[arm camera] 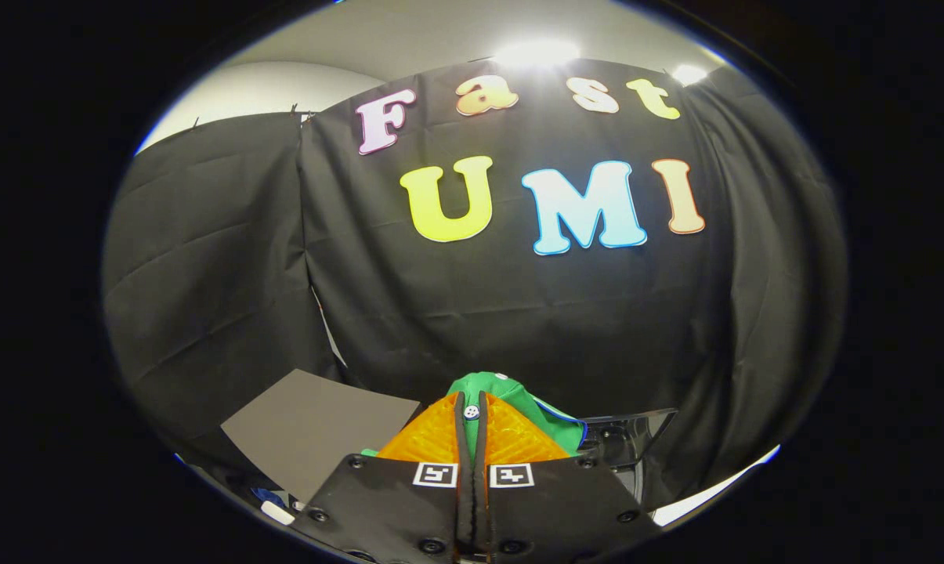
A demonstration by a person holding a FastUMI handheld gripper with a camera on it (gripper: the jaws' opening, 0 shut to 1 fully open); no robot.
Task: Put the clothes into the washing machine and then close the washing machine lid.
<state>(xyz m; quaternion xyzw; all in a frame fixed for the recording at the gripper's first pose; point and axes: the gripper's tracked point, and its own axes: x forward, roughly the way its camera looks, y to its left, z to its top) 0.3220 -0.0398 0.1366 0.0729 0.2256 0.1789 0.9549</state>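
The gripper (472, 411) has its 2 fingers pressed together on a green garment (519, 399), whose cloth and a white button are pinched at the tips and bulge out just beyond them. To the right, a clear lid (636, 427) stands raised. To the left lies a grey sheet (315, 431). The black cloth wall (519, 313) hangs behind.

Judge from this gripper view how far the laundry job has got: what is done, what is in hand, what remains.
Done: the claw is shut on the green garment, which bunches between and just beyond its fingertips, raised against the booth's cloth wall. In hand: carrying it. Left: dropping it in the washing machine and closing the lid. The dark glossy panel beside the garment may be that lid, but I cannot tell.
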